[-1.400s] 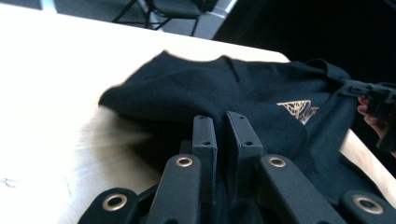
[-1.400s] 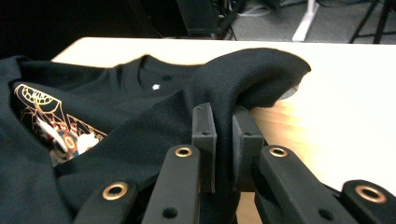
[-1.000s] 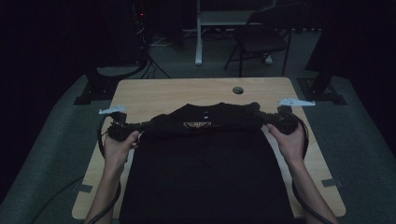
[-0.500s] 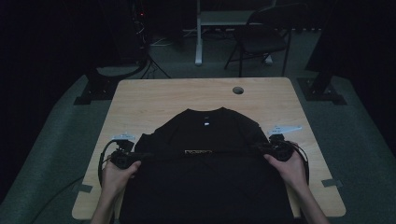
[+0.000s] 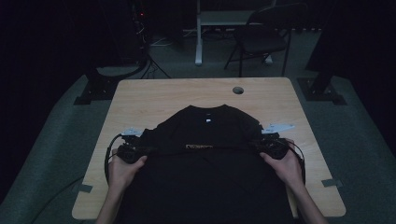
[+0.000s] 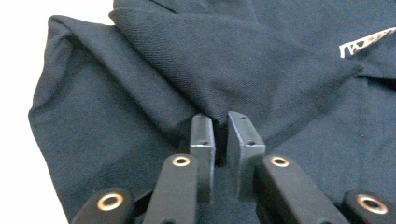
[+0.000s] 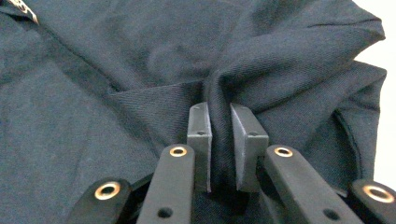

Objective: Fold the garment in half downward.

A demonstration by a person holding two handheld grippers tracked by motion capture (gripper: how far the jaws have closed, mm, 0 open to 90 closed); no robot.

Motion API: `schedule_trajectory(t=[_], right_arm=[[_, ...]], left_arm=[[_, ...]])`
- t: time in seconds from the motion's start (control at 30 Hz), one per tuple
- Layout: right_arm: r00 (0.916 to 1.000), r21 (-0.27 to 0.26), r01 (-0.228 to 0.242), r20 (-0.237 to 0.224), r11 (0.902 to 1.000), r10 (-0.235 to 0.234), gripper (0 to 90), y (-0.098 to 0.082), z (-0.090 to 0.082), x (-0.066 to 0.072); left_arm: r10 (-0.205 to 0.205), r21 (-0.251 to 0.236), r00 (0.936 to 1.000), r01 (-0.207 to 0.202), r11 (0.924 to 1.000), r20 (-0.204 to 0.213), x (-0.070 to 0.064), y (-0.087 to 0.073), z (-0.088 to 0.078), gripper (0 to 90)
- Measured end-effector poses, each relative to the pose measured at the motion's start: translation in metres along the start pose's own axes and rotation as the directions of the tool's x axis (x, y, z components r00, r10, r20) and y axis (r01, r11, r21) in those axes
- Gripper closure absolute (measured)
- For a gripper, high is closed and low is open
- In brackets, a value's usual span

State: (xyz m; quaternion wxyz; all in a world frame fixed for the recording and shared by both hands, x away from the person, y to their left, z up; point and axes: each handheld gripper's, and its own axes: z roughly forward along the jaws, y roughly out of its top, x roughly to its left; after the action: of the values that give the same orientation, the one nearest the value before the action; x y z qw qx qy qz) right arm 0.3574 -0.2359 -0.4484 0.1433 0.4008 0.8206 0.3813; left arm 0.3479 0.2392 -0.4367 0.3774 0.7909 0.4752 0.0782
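A black shirt (image 5: pixel 210 135) lies on the wooden table (image 5: pixel 154 98), collar toward the far side, with a taut fold line running across it between my two hands. My left gripper (image 5: pixel 144 148) sits at the shirt's left edge, shut on a fold of the dark cloth (image 6: pixel 261 60). Its jaws (image 6: pixel 220 120) have just been opening a little, and cloth still runs between them. My right gripper (image 5: pixel 259 145) at the right edge is shut on a bunched ridge of shirt (image 7: pixel 116 56) that passes between its pads (image 7: pixel 220 112).
Bare wood shows beyond the collar, with a round cable hole (image 5: pixel 237 90) near the far edge. A folding chair (image 5: pixel 261 37) and a white desk leg (image 5: pixel 198 32) stand behind the table. Tape marks (image 5: pixel 329 183) sit near the front right corner.
Both hands came toward the table's near edge and sank, dragging the gripped cloth with them. The shirt's collar end now lies flat on the wood.
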Motion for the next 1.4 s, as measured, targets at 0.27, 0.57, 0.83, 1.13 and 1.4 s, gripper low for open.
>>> schedule_trajectory(t=[0.27, 0.57, 0.83, 1.13, 1.4], right_arm=[[0.9991, 0.009, -0.020, 0.037, 0.9998, 0.020, 77.0, 0.014, 0.011, -0.017], [0.9984, 0.002, -0.054, 0.019, 0.9986, 0.054, 67.2, 0.025, 0.021, -0.035], [0.9919, -0.018, -0.089, -0.093, 0.9959, 0.087, 37.7, 0.022, 0.020, -0.035], [0.9945, -0.022, -0.064, -0.085, 0.9977, 0.062, 29.8, 0.022, 0.005, -0.033], [0.9933, -0.079, -0.113, -0.034, 0.9904, 0.110, 28.6, 0.028, -0.011, -0.054]], left_arm=[[-0.038, -0.009, 0.9992, 0.038, 0.9992, 0.006, 0.010, 0.017, 0.015, 76.8], [-0.058, -0.044, 0.9983, 0.058, 0.9974, 0.004, 0.019, 0.022, 0.024, 65.4], [-0.055, -0.061, 0.9984, 0.055, 0.9966, 0.011, 0.014, 0.020, 0.025, 51.1], [-0.047, -0.070, 0.9983, 0.049, 0.9963, 0.036, 0.008, 0.017, 0.026, 32.2], [-0.020, -0.063, 0.9988, 0.023, 0.9978, 0.044, 0.006, 0.011, 0.020, 29.7]])
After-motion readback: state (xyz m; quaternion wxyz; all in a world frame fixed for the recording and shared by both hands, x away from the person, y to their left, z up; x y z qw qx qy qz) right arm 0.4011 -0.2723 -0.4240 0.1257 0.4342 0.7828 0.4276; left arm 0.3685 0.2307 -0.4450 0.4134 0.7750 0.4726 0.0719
